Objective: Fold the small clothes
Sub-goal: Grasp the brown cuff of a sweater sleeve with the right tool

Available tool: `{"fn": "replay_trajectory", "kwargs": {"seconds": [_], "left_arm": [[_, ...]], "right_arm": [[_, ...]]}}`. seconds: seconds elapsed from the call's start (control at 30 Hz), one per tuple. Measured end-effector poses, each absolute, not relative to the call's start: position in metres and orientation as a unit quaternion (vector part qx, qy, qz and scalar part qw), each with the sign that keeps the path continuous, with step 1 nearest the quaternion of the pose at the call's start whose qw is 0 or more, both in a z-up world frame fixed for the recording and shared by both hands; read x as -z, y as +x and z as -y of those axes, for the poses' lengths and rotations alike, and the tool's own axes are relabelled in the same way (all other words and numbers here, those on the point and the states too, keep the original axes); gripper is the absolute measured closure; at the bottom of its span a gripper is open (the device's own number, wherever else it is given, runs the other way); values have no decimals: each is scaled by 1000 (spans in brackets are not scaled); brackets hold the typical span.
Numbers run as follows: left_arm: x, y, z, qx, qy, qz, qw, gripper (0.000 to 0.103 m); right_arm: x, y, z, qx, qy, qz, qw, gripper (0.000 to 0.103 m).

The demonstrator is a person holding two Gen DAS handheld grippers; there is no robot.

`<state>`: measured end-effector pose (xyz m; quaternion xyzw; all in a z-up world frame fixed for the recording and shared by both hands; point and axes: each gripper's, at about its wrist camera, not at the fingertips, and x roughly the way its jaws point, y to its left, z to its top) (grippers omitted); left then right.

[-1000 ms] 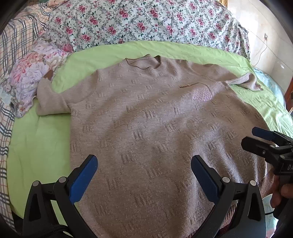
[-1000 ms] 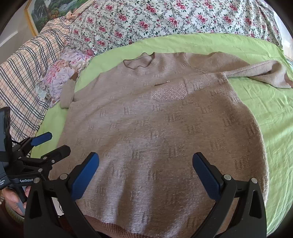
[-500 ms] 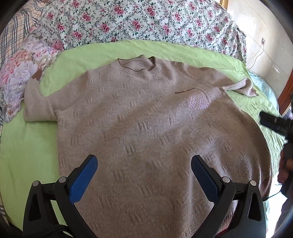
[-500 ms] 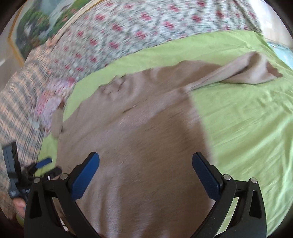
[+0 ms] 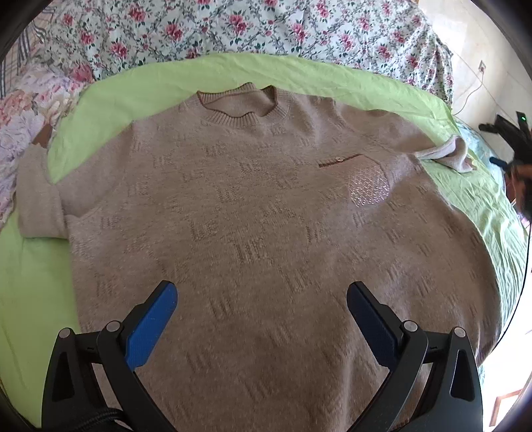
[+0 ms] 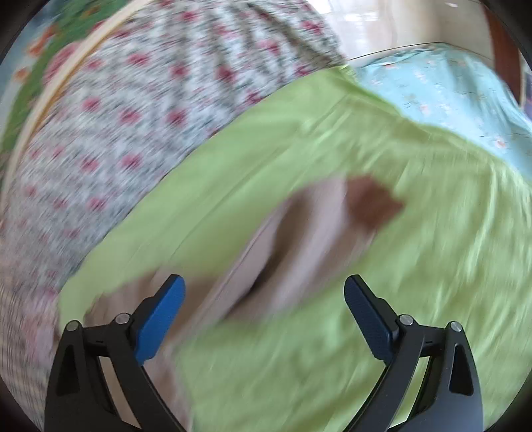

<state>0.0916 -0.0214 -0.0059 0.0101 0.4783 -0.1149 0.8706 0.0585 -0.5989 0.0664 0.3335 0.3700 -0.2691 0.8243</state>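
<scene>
A beige knit sweater [image 5: 266, 216] lies flat, front up, on a green sheet [image 5: 149, 79], collar at the far side, a sparkly chest pocket at right. My left gripper [image 5: 261, 302] is open and empty above its lower body. The sweater's right sleeve [image 5: 449, 154] ends at the sheet's right side. In the blurred right wrist view this sleeve [image 6: 316, 232] lies ahead of my right gripper [image 6: 264, 299], which is open and empty above it. The right gripper also shows in the left wrist view [image 5: 508, 133], far right.
A floral quilt [image 5: 232, 26] is piled behind the sheet. Floral pillows [image 5: 23, 109] lie at the left, partly under the left sleeve. A light blue cloth [image 6: 449, 89] borders the sheet on the right. A tiled floor and a wall socket show beyond.
My right gripper has swung fast to the right, from the sweater's hem to the right sleeve. My left gripper has shifted slightly left and nearer. Both stay open.
</scene>
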Motion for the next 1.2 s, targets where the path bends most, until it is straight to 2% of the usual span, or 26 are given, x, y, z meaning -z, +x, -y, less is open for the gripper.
{"fn": "replay_trajectory", "kwargs": {"seconds": [0.1,0.2,0.27,0.33,0.37,0.4,0.6,0.73,0.97,1.2], "left_arm": [[12,101,22,111,8,-487,866,1],[17,109,21,105,5,-496,862,1],[19,112,19,103,4,-500,860,1],[21,115,16,99,3,-501,860,1],[22,117,14,97,1,-502,860,1],[23,118,13,95,-1,-502,860,1],[26,125,4,92,-26,-508,856,1],[18,121,0,98,-46,-496,861,1],[8,109,-24,96,-90,-484,865,1],[4,98,-61,90,-133,-470,868,1]], "right_arm": [[-50,88,649,297,367,-394,789,9],[-29,113,673,330,344,-442,760,11],[-6,121,682,340,341,-485,731,27],[7,123,681,342,325,-506,722,59],[4,121,677,344,312,-501,730,69],[-1,118,671,339,307,-489,743,92],[-51,116,590,205,282,-393,851,93],[-72,142,491,63,283,-364,885,93],[-57,191,304,-154,259,-380,875,93],[-9,228,178,-242,230,-434,837,93]]}}
